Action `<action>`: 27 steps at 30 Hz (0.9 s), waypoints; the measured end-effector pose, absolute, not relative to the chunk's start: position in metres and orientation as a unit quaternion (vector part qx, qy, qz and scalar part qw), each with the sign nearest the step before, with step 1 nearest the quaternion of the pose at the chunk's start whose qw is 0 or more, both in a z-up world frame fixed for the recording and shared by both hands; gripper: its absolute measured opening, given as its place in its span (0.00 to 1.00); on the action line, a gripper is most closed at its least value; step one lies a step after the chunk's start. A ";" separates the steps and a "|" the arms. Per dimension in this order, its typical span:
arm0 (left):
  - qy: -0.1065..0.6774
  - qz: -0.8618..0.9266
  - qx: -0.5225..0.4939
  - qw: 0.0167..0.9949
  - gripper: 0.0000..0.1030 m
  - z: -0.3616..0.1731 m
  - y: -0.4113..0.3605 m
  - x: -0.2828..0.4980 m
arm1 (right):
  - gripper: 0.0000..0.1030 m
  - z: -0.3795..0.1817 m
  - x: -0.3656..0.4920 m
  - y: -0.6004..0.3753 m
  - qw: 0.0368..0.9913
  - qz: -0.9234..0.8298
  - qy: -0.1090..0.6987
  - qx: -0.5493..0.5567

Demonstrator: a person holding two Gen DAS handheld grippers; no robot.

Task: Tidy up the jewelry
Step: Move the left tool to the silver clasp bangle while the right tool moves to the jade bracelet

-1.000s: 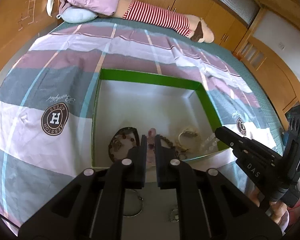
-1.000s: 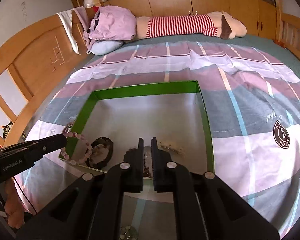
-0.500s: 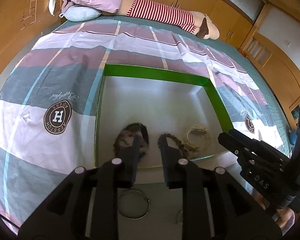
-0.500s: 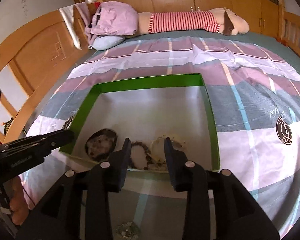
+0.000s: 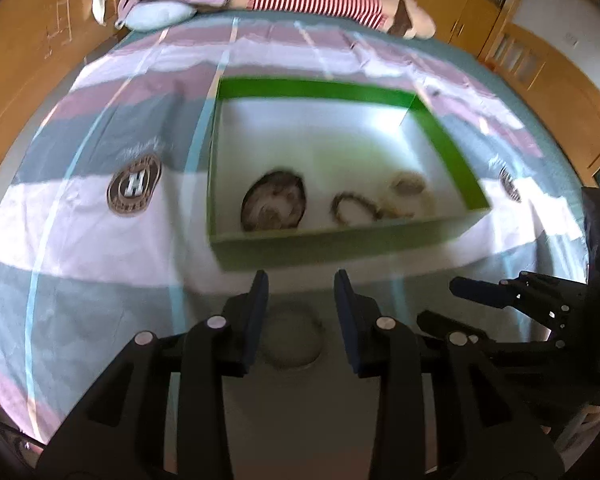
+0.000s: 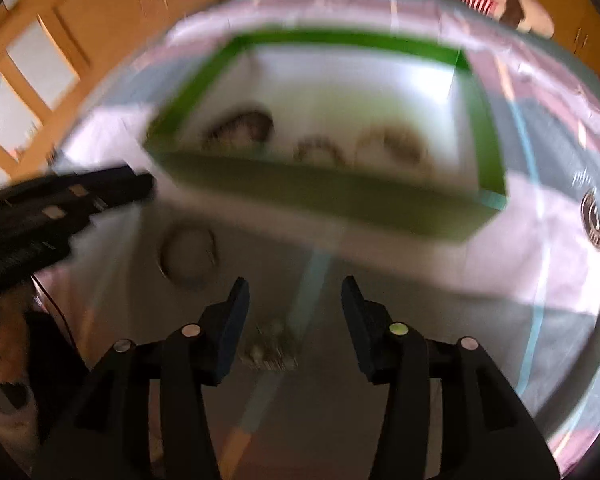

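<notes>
Striped bedspread [image 5: 100, 248] fills frame; green box [image 5: 340, 240] at ctr w/ 3 blurry jewelry pcs [image 5: 274, 202] along its near wall. Thin ring [image 5: 292, 338] on cloth btwn left gripper [image 5: 301, 284] fingers, spread apart. Right gripper [image 6: 295, 292] also spread, empty, small blurry pc [image 6: 270, 346] under it.

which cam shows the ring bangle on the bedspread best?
Left wrist: the ring bangle sits centred between the open left gripper fingers, only mildly blurred. Right wrist shows it off to the left, heavily motion-smeared.
</notes>
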State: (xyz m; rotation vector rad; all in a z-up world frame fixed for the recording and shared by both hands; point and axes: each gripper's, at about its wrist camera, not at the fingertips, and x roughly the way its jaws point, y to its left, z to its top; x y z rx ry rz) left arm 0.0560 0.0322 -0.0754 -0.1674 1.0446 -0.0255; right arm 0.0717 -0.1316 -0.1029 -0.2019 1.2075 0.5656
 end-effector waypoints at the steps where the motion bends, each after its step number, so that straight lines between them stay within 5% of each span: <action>1: 0.511 -0.007 -0.077 0.856 0.34 -0.082 0.033 0.055 | 0.51 -0.110 0.071 -0.130 0.775 0.256 0.568 -0.103; 12: 0.604 0.029 -0.086 0.792 0.45 -0.130 0.047 0.059 | 0.54 -0.143 0.067 -0.122 0.745 0.227 0.608 -0.155; 19: 0.620 0.037 -0.076 0.780 0.45 -0.140 0.048 0.061 | 0.54 -0.121 0.090 -0.162 0.772 0.208 0.598 -0.060; 27: 0.631 0.046 -0.069 0.771 0.44 -0.151 0.046 0.063 | 0.54 -0.136 0.070 -0.126 0.751 0.247 0.600 -0.125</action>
